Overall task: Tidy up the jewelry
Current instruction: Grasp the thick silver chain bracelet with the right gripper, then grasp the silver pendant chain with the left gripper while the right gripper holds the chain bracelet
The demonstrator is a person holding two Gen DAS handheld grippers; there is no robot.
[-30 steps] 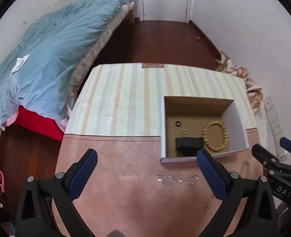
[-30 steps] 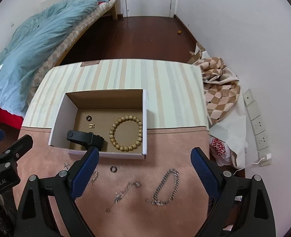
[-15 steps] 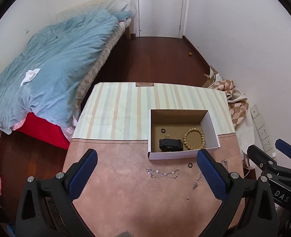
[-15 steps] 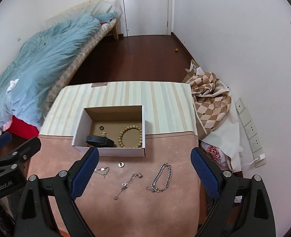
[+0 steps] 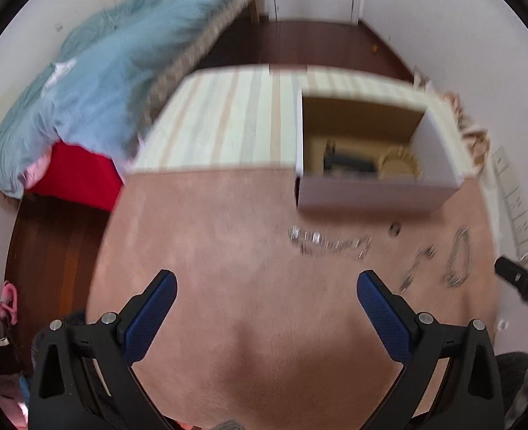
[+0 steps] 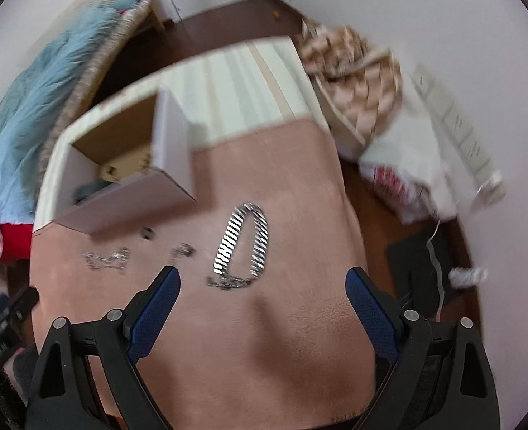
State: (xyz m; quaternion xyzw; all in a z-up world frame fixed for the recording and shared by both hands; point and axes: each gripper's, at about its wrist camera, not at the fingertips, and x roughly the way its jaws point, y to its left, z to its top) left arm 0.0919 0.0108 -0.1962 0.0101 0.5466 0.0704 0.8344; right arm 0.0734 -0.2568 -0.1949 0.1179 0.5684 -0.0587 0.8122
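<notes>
A white cardboard box (image 5: 378, 193) (image 6: 128, 193) stands on the pink cloth, holding a wooden bead bracelet (image 5: 400, 161) and a black band (image 5: 350, 161). A thick silver chain bracelet (image 6: 242, 247) (image 5: 457, 261) lies just ahead of my open, empty right gripper (image 6: 262, 297). A thin silver chain (image 5: 328, 243) (image 6: 106, 259), a small ring (image 5: 394, 228) (image 6: 148, 233) and a small pendant chain (image 5: 416, 265) (image 6: 183, 251) lie in front of the box. My left gripper (image 5: 265, 301) is open and empty above bare cloth. Both views are motion-blurred.
The table (image 5: 228, 125) has a striped cloth at the far half. A bed with a blue duvet (image 5: 102, 71) stands to the left. A checked cloth (image 6: 357, 71) and a white bag (image 6: 403, 179) lie on the floor at right, by wall sockets (image 6: 457, 132).
Both grippers have dropped closer to the table. The right one has moved toward the thick silver chain bracelet and tilted. Both stay open.
</notes>
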